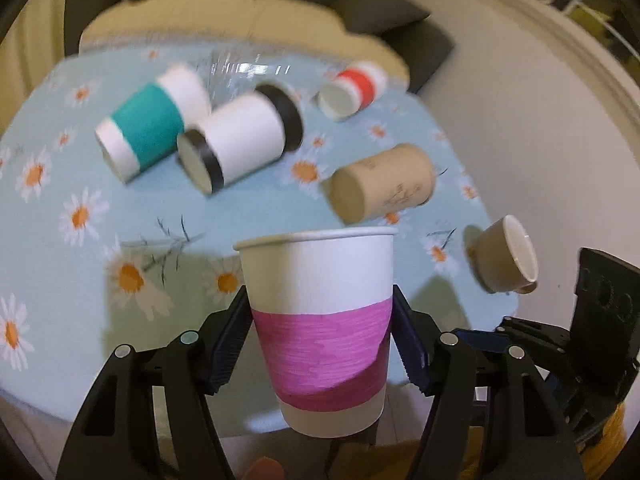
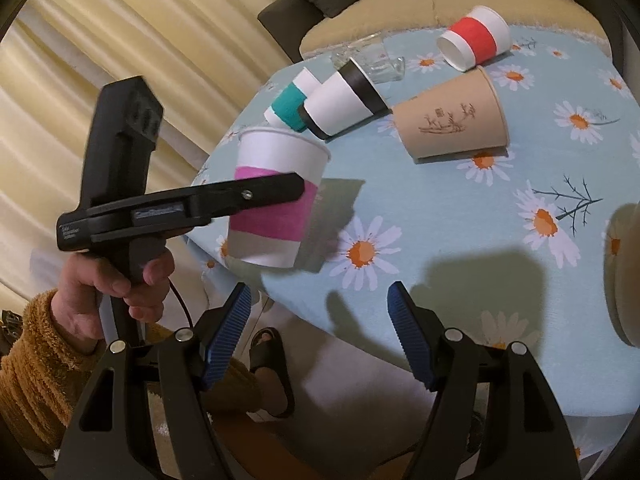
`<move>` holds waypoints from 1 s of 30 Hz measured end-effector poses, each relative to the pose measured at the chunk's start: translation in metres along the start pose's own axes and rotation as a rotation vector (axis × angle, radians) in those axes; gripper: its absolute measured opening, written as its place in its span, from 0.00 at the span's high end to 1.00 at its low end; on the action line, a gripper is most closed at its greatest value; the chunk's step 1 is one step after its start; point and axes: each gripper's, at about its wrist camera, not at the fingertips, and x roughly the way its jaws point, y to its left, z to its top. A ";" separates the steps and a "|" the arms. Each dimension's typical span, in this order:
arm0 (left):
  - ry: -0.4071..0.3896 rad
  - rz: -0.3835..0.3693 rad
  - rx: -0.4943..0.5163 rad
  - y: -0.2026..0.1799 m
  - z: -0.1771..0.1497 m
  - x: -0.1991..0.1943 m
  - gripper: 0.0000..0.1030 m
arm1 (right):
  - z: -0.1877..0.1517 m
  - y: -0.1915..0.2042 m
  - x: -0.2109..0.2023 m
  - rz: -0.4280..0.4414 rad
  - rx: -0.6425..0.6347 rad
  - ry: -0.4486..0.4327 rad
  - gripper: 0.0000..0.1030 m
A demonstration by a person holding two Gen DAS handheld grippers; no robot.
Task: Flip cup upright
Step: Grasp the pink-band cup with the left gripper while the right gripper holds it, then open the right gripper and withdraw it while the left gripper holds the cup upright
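Note:
My left gripper is shut on a white paper cup with a pink band and holds it upright, rim up, above the near edge of the table. In the right wrist view the same cup hangs over the table's left edge with the left gripper clamped across its pink band. My right gripper is open and empty, over the table's near edge, to the right of and below the cup.
On the daisy-print tablecloth several cups lie on their sides: teal-banded, black-banded, red-banded, brown, and a beige ceramic cup. A clear glass lies behind them. A sofa stands behind the table.

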 end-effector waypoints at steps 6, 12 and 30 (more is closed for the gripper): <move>-0.198 0.019 0.084 -0.004 -0.016 -0.032 0.37 | 0.003 0.014 -0.004 0.005 -0.037 -0.022 0.32; -0.383 0.058 0.144 0.000 -0.038 -0.051 0.37 | 0.006 0.037 -0.011 -0.030 -0.137 -0.055 0.32; -0.789 0.298 0.213 -0.010 -0.092 -0.036 0.37 | 0.004 0.033 -0.012 -0.085 -0.154 -0.135 0.32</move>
